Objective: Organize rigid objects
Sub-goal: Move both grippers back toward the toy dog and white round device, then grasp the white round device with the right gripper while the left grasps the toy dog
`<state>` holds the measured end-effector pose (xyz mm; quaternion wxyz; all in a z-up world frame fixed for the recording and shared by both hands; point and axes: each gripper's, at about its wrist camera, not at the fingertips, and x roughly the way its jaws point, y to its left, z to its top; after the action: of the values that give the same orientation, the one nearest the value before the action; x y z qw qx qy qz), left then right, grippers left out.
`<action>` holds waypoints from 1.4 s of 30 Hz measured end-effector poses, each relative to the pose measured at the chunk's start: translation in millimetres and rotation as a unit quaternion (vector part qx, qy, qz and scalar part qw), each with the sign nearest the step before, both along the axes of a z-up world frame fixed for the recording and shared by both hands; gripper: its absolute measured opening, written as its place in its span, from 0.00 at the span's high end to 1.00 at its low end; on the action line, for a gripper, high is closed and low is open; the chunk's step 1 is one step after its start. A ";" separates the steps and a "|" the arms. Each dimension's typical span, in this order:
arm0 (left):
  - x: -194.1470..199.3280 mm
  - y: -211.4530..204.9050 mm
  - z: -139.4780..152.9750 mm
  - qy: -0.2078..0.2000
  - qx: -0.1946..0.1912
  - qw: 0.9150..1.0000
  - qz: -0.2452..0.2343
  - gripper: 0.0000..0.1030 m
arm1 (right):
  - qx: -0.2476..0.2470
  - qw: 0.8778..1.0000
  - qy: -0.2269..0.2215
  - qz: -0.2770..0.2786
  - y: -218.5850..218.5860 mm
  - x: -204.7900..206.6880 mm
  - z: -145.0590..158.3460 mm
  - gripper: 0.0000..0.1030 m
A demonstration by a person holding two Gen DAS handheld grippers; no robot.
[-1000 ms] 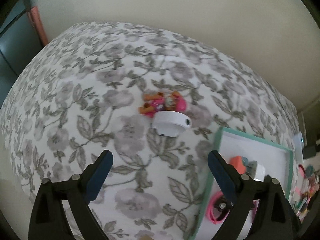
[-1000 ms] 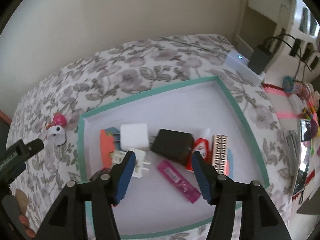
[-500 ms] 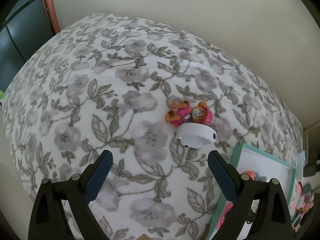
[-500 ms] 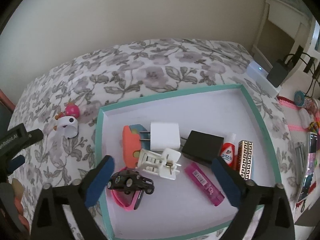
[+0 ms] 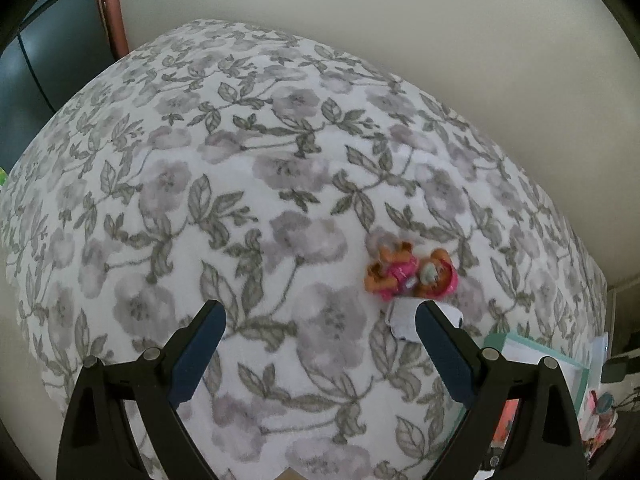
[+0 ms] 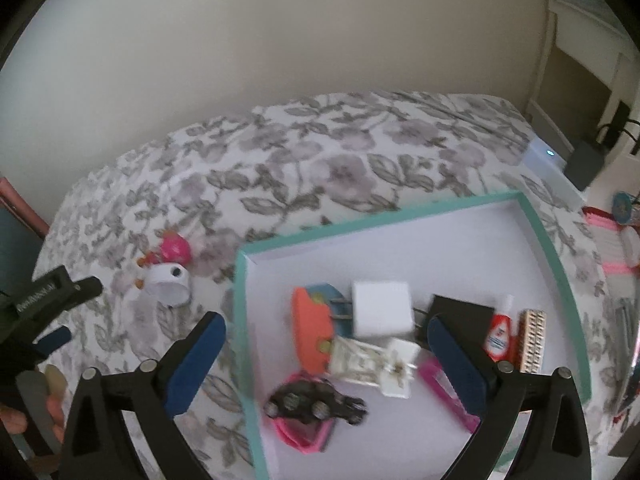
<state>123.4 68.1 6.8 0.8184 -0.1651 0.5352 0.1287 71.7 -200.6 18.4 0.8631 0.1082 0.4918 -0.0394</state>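
Soft, even daylight fills both views, dim rather than bright, with only faint shadows. Strong fisheye distortion bulges the grey-and-white floral bedspread [image 5: 280, 208] into a dome and leaves black vignetting in the corners. The left wrist view is slightly soft around the small pink and orange toy figure [image 5: 412, 274]. The right wrist view shows motion blur, smearing the small black toy car [image 6: 316, 400] inside the teal-rimmed white cardboard tray [image 6: 556, 272].
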 end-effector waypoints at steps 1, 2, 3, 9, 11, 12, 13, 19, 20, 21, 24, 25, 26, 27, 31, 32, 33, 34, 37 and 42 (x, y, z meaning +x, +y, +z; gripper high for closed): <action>1.8 1.8 -0.7 0.000 -0.001 1.000 0.000 0.07 | 0.002 1.000 -0.004 0.007 5.3 3.1 1.3 0.00; 4.2 3.6 -2.3 0.002 -0.001 1.000 -0.001 0.07 | 0.002 1.000 -0.007 0.016 12.4 6.7 2.2 0.00; 5.7 4.3 -3.4 0.004 0.001 1.000 -0.002 0.07 | 0.000 1.000 -0.010 0.024 19.0 9.9 2.7 0.00; 16.0 10.6 -12.2 0.014 0.007 1.000 -0.010 0.07 | -0.017 0.998 -0.004 0.066 55.3 26.6 -4.5 0.00; 20.5 12.6 -17.0 0.020 0.007 1.000 -0.011 0.07 | -0.021 0.997 0.002 0.074 64.4 31.4 -9.2 0.00; 22.1 13.2 -18.7 0.021 0.006 1.000 -0.011 0.07 | -0.023 0.997 0.004 0.077 67.4 33.1 -11.7 0.00; 24.8 14.5 -21.6 0.023 0.003 1.000 -0.010 0.07 | -0.024 0.996 0.006 0.080 69.4 34.7 -14.0 0.00; 36.3 19.3 -31.0 0.031 0.003 1.000 -0.007 0.07 | -0.018 0.996 0.010 0.083 76.5 47.5 -23.0 0.00; 37.5 21.0 -32.3 0.031 0.002 0.999 -0.005 0.07 | -0.012 0.996 0.009 0.084 77.3 50.3 -23.9 0.00; 38.3 23.1 -33.5 0.032 0.001 0.999 -0.002 0.07 | -0.007 0.996 0.008 0.086 78.7 52.6 -24.5 0.00; 40.3 31.0 -36.6 0.035 0.002 0.999 0.007 0.07 | 0.017 0.995 0.004 0.095 86.7 60.4 -26.9 0.01; 40.4 34.0 -37.7 0.035 0.003 0.999 0.011 0.07 | 0.024 0.995 0.002 0.098 89.6 62.0 -27.1 0.02; 40.9 37.3 -38.9 0.036 0.004 0.999 0.015 0.07 | 0.030 0.994 -0.001 0.102 94.0 64.3 -27.6 0.05; 40.9 38.9 -39.4 0.036 0.004 0.999 0.016 0.07 | 0.033 0.994 -0.003 0.108 99.0 66.5 -27.9 0.09; 42.7 42.9 -42.4 0.035 0.000 0.999 0.021 0.07 | 0.042 0.990 0.001 0.136 120.1 73.0 -35.3 0.12; 43.4 42.6 -43.1 0.036 -0.002 0.999 0.020 0.07 | 0.044 0.989 0.005 0.142 125.2 74.2 -39.0 0.13; 44.2 41.9 -43.9 0.036 -0.003 0.999 0.018 0.07 | 0.045 0.988 0.010 0.146 129.4 75.6 -43.4 0.17; 44.9 41.5 -44.2 0.035 -0.004 0.999 0.018 0.07 | 0.047 0.988 0.015 0.148 132.4 77.3 -47.9 0.19; 47.3 41.7 -43.9 0.030 -0.010 0.999 0.018 0.07 | 0.054 0.987 0.026 0.149 135.0 80.4 -57.7 0.29; 49.9 41.1 -43.9 0.020 -0.023 0.999 0.013 0.07 | 0.076 0.986 0.030 0.143 130.4 83.2 -63.8 0.44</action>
<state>173.3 109.1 -37.1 0.8016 -0.1879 0.5525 0.1301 154.9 -70.3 -45.4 0.8339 0.1010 0.5295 0.1183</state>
